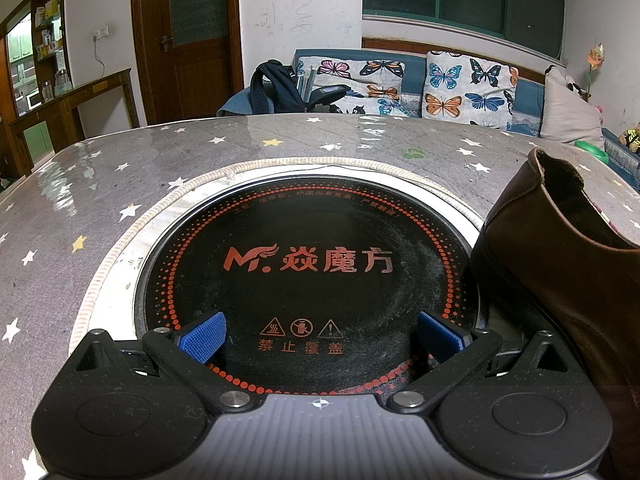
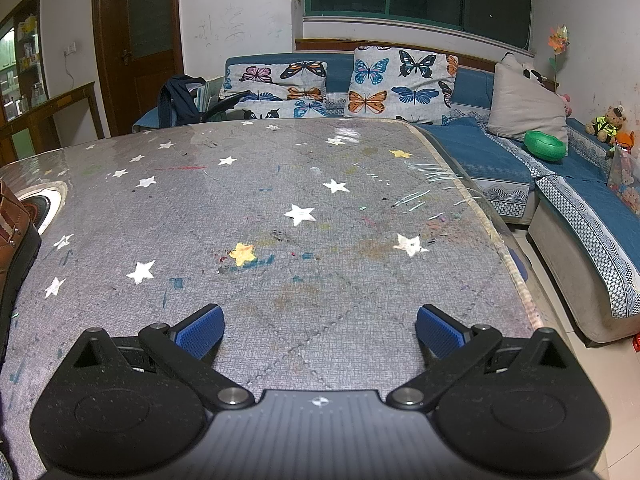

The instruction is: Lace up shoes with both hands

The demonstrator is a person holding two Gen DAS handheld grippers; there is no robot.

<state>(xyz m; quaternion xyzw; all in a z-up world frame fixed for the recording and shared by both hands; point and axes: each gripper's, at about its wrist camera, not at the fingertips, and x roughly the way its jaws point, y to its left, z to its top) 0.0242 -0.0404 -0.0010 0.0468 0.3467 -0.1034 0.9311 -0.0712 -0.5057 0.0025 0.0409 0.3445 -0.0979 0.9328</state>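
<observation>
A brown leather shoe (image 1: 568,256) with a black sole stands on the table at the right of the left wrist view, heel end and open collar towards me. Its laces are hidden there. My left gripper (image 1: 320,336) is open over the black round hotplate (image 1: 312,264), left of the shoe and apart from it. In the right wrist view only a sliver of the brown shoe (image 2: 14,220) shows at the far left edge, with a lace strip and eyelets. My right gripper (image 2: 320,332) is open above bare grey cloth, to the right of the shoe, holding nothing.
The table carries a grey star-print cloth (image 2: 280,200) under clear plastic; its right edge (image 2: 500,240) drops to a tiled floor. A blue sofa (image 2: 500,160) with butterfly cushions, a backpack (image 1: 276,88) and a green bowl (image 2: 546,145) lies beyond. A wooden door and shelves stand at the left.
</observation>
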